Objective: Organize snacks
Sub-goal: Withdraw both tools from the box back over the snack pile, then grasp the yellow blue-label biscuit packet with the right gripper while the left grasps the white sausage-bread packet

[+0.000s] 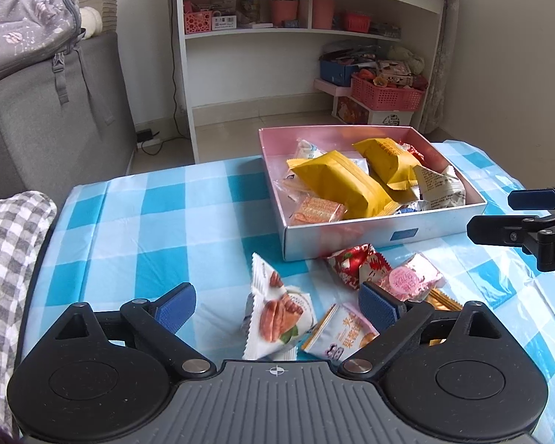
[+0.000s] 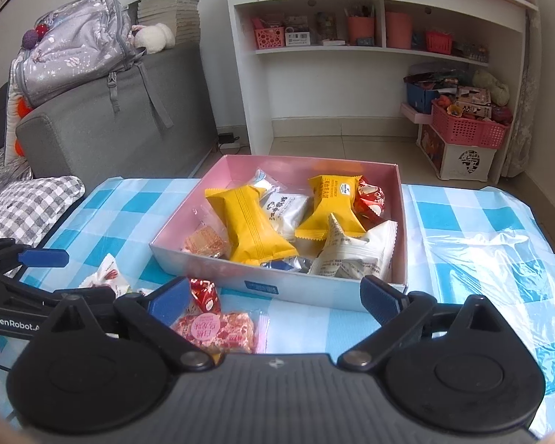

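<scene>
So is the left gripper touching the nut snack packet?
Apart. In the left wrist view, the left gripper stands wide open and the nut packet lies on the cloth between its fingers, with cloth showing on both sides.

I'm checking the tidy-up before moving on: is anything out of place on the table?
Yes. Several wrapped snacks lie on the blue checked tablecloth outside the pink-lined cardboard box: a white pecan-print packet, a red wrapper and a pink round-label packet. Nothing looks spilled or torn.
</scene>
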`<state>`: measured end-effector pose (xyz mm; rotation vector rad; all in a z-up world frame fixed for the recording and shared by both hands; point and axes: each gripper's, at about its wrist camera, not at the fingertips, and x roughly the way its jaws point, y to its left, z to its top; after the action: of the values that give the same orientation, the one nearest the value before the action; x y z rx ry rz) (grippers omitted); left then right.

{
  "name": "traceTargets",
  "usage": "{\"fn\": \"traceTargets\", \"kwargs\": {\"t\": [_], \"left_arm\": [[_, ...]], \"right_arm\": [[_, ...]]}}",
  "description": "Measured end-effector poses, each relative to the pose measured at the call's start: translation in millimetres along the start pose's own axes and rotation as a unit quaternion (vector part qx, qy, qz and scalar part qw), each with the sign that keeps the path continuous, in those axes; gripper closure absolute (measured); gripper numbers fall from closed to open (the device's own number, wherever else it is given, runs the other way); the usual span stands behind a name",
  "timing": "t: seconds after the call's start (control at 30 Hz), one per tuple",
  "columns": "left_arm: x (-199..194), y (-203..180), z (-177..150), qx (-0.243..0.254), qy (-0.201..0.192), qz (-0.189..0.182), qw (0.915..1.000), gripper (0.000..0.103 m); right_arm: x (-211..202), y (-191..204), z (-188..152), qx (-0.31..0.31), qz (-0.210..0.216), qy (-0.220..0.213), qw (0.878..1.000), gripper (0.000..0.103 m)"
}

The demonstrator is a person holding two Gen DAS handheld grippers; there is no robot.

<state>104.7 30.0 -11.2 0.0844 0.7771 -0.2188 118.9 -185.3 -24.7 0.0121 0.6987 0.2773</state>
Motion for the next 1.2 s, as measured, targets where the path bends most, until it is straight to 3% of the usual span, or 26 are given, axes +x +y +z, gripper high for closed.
{"fn": "traceTargets", "kwargs": {"t": [0.53,1.2], "left_arm": [[-26.0,37.1,-59.7,0.009,0.003,0.026,0.9996,0.004],[-8.7,21.0,-79.2,0.020,-0.018,0.001,0.9996,0.004]], "right_arm": [[-9.8,32.5,-41.2,-0.068,0.006,0.019,0.998,0.000],[13.2,60.4,-80.5,-0.130,0.053,0.066,0.988,0.000]]}}
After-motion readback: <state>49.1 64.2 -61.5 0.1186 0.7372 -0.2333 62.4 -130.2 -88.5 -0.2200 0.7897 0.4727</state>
